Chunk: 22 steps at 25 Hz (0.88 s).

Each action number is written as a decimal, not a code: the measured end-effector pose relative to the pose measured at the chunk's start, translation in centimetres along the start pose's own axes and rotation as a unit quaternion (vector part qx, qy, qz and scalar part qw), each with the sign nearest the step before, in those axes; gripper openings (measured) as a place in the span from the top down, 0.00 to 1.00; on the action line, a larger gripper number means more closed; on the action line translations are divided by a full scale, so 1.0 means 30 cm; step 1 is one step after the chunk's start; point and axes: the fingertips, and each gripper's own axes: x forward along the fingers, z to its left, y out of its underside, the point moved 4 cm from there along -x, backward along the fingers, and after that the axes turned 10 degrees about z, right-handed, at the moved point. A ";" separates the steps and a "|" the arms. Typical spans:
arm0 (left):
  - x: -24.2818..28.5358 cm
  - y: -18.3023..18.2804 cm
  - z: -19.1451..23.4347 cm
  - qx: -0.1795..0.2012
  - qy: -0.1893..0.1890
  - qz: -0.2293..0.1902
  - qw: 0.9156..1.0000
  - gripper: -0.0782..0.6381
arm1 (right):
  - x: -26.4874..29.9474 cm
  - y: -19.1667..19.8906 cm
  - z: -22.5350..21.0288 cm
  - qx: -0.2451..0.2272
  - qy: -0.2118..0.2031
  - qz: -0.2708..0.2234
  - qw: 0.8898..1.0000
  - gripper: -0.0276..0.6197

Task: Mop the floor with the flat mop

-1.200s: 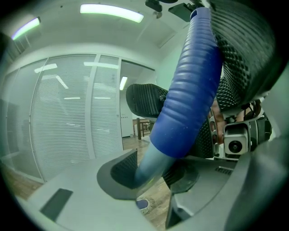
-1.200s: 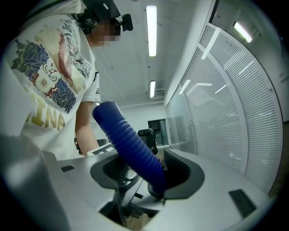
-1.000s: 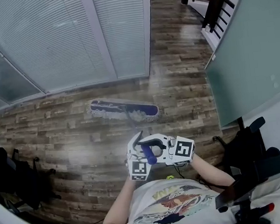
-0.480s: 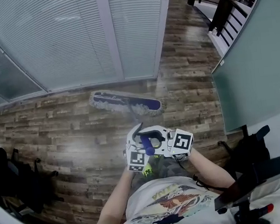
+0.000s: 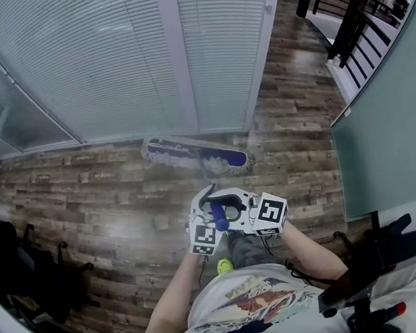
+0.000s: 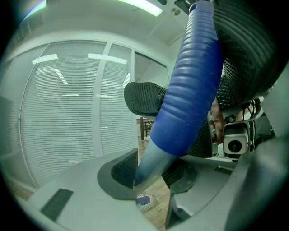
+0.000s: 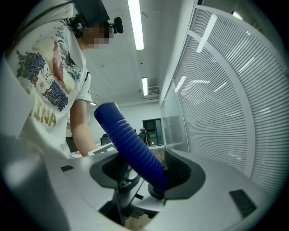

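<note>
The flat mop's blue head (image 5: 196,156) with its white fringe lies on the wood floor close to the blind-covered glass wall. Its pole rises to a blue ribbed handle (image 5: 219,216) held in front of my chest. My left gripper (image 5: 210,212) and right gripper (image 5: 231,213) are both shut on that handle, side by side. In the left gripper view the handle (image 6: 189,90) crosses between the left gripper's (image 6: 156,173) jaws, and the mop head (image 6: 143,201) shows small far below. In the right gripper view the right gripper (image 7: 144,173) clamps the ribbed handle (image 7: 131,146).
A glass wall with white blinds (image 5: 108,62) runs across the far side. A frosted glass partition (image 5: 388,121) stands at the right, with a corridor and dark railing (image 5: 347,14) beyond. Black chairs (image 5: 12,271) crowd the left edge. Black equipment (image 5: 381,269) sits at the bottom right.
The person has stepped forward, so the glass wall is nearer. The mop head has slid across the floor closer to the wall's base. Both grippers keep their hold on the handle.
</note>
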 end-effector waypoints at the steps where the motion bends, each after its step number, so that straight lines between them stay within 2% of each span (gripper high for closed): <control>1: 0.036 -0.019 0.041 0.000 -0.004 0.001 1.000 0.73 | 0.006 -0.013 -0.055 -0.001 -0.002 -0.002 1.000 0.59; 6: 0.224 -0.103 0.189 -0.004 -0.024 0.004 1.000 0.73 | -0.006 -0.067 -0.303 -0.007 -0.024 -0.003 1.000 0.59; 11: 0.298 -0.170 0.302 0.002 -0.052 0.009 0.999 0.73 | 0.013 -0.130 -0.444 -0.012 -0.053 -0.002 0.999 0.59; 16: 0.296 -0.172 0.338 0.031 -0.062 0.031 0.997 0.75 | 0.044 -0.150 -0.471 0.004 -0.076 -0.001 0.997 0.59; 22: 0.264 -0.117 0.277 0.048 -0.043 0.051 0.997 0.75 | 0.030 -0.116 -0.406 0.034 -0.063 -0.011 0.997 0.56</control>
